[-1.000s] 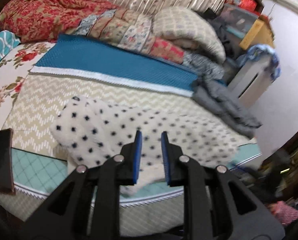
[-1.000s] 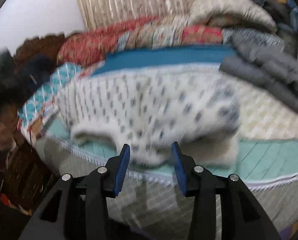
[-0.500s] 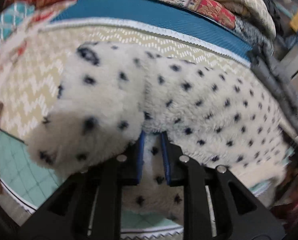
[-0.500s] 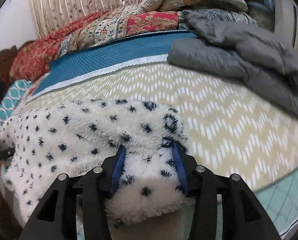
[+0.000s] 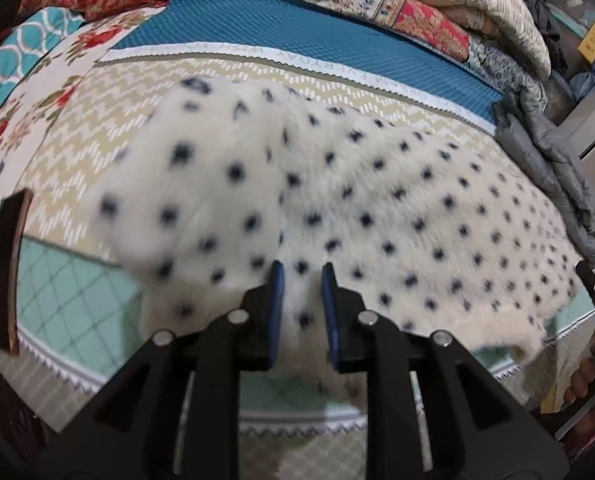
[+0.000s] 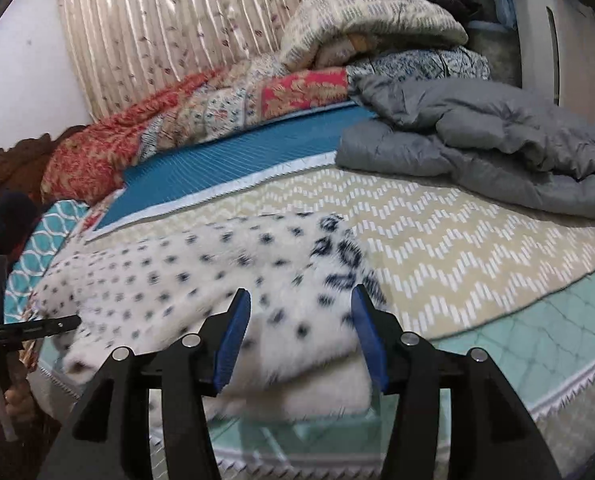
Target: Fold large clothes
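A cream fleece garment with dark spots [image 5: 377,200] lies across the zigzag-patterned bedspread [image 5: 109,128], partly folded over itself. My left gripper [image 5: 301,276] points down at its near edge and is shut on a pinch of fleece between the blue pads. In the right wrist view the garment [image 6: 217,280] has its folded right end lying between the fingers of my right gripper [image 6: 299,300]. Those jaws stand wide and are closing, and the fleece there is blurred and does not look pinched. A hand with the left gripper [image 6: 29,326] shows at the left edge.
A grey puffer jacket [image 6: 497,140] is heaped at the right end of the bed. Folded quilts [image 6: 257,92] are piled along the curtain behind a blue mat [image 5: 297,32]. The mint quilted bed edge [image 6: 517,340] runs just under both grippers.
My left gripper has sunk and tipped down, so the fleece now fills its view. My right gripper has swung across to the garment's right end, which now lies between its jaws.
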`<state>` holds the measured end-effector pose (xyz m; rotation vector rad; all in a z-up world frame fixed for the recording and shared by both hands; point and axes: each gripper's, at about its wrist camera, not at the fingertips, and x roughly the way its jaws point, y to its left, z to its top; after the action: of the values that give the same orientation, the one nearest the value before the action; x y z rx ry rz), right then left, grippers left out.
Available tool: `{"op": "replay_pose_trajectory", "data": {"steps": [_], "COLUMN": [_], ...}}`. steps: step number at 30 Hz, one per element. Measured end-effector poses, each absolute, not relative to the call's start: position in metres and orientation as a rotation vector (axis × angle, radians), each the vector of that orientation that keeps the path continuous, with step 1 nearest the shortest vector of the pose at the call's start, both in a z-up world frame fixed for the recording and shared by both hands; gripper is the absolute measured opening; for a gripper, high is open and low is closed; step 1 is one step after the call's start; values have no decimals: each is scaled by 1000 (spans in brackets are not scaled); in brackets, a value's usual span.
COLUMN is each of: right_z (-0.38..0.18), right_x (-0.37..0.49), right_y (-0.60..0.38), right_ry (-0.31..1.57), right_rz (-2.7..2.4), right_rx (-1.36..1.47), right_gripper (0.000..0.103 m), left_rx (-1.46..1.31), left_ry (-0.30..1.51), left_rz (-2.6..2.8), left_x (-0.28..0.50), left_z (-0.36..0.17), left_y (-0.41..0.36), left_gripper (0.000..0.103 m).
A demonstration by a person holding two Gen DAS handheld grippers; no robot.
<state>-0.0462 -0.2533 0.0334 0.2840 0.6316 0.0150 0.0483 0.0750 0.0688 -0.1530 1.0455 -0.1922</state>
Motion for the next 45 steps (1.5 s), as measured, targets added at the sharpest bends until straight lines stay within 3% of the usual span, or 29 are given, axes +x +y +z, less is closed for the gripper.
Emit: {"op": "replay_pose_trajectory", "data": {"steps": [4,7,8,10,25,45], "right_z": [30,0,-19,-35,3,-33], "right_x": [-51,-32,-24,-24,-75,-111], "right_y": [-234,-235,-242,-264,-246,-189], "right_ry": [660,789,844,834,779,1032], "right_rz": [51,-21,-58,-14,-2,121], "right_rx": [199,128,107,258,302,472], "right_gripper": [74,73,68,67,65,64], "left_rx": [-110,-93,-98,-112,-35,51], "left_ry": [1039,1073,1083,1101,1076,1160], "left_rz": [-195,-180,-180,-179,-153,-130], "left_x": [30,30,31,34,1,-49], "left_z": [62,48,45,39,56,29], "left_y": [69,67,67,69,58,30], "left_gripper": [19,19,19,19,20,20]}}
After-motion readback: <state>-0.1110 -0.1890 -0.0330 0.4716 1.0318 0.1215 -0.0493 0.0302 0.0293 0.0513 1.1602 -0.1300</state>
